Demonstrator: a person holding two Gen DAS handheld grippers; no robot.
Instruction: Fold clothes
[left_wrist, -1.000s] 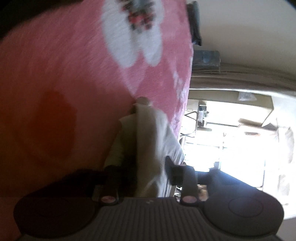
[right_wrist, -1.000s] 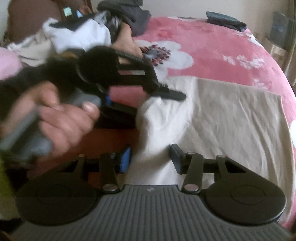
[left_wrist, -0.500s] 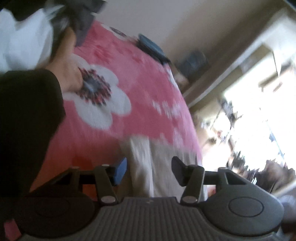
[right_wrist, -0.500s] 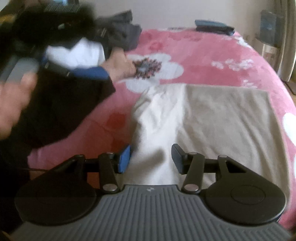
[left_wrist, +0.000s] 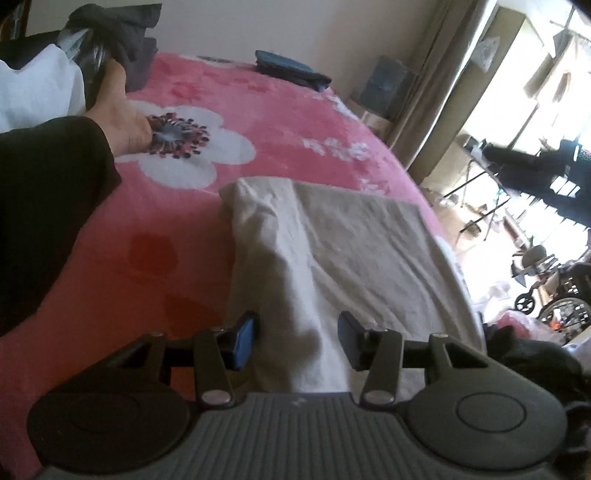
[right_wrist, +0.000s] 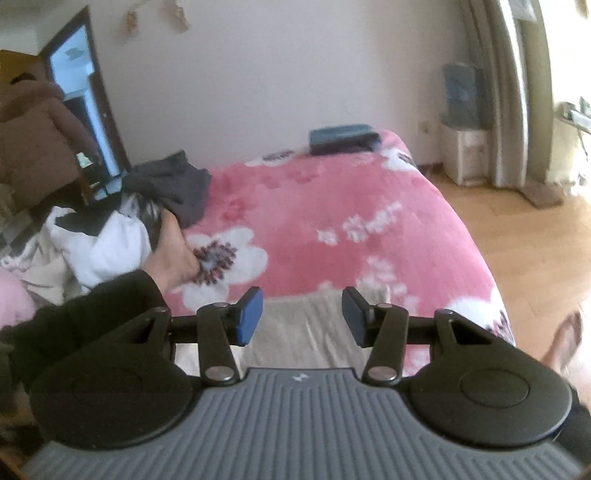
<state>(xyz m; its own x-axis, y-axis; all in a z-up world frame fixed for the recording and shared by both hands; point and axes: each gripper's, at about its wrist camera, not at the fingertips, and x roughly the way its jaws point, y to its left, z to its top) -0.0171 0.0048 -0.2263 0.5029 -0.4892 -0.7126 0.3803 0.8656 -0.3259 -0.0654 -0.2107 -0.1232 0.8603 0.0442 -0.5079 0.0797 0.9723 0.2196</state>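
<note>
Beside bare pink blanket, both tongs gape over the beige cloth.

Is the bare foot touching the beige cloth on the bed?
Apart. The left wrist view shows the foot resting on the white flower print, with a stretch of pink blanket between it and the beige cloth.

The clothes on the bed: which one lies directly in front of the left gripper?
The beige garment, spread flat on the pink blanket before the open left gripper. The dark grey garment and the dark blue folded one lie far off.
</note>
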